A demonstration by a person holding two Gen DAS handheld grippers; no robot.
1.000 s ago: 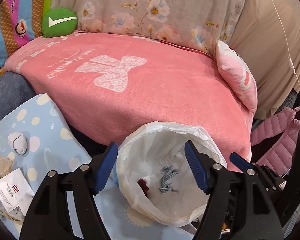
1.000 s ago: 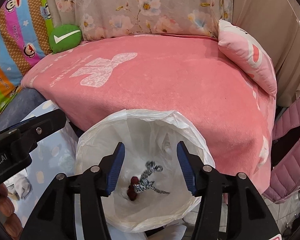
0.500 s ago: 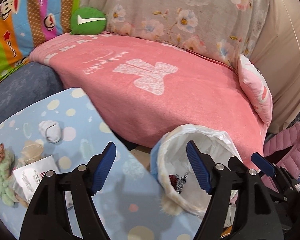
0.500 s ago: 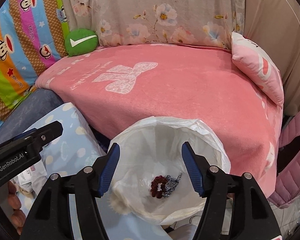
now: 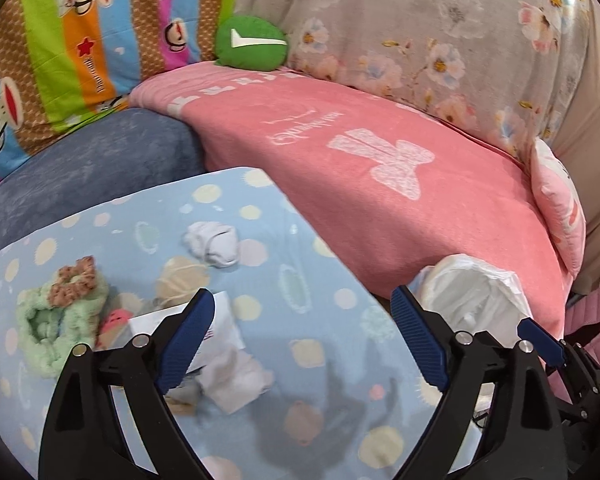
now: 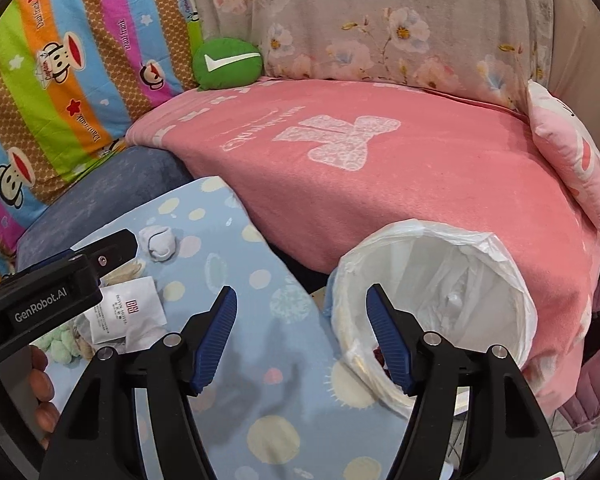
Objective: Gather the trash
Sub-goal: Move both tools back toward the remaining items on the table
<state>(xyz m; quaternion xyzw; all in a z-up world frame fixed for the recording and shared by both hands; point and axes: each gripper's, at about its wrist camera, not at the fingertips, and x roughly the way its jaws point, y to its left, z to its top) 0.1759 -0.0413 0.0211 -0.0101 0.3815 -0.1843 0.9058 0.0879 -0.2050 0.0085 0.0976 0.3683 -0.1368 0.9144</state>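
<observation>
- Pink blanket [image 6: 400, 184], one, lies beyond one spotted blue cloth [image 5: 320, 280].
- One white-lined bin [image 6: 500, 280] stands at the cloth's right edge.
- One paper packet [image 6: 128, 312] and one white wad [image 5: 214, 242] lie on the cloth.
- Left gripper [image 5: 304, 344] and right gripper [image 6: 300, 336] gape wide, holding nothing.

Both grippers [image 5: 304, 336] [image 6: 300, 336] are matte black with ribbed blue pads [image 6: 216, 336] and silver screws. One body reads "GenRobot.AI" — bare fingers [image 6: 40, 376] beneath.
</observation>
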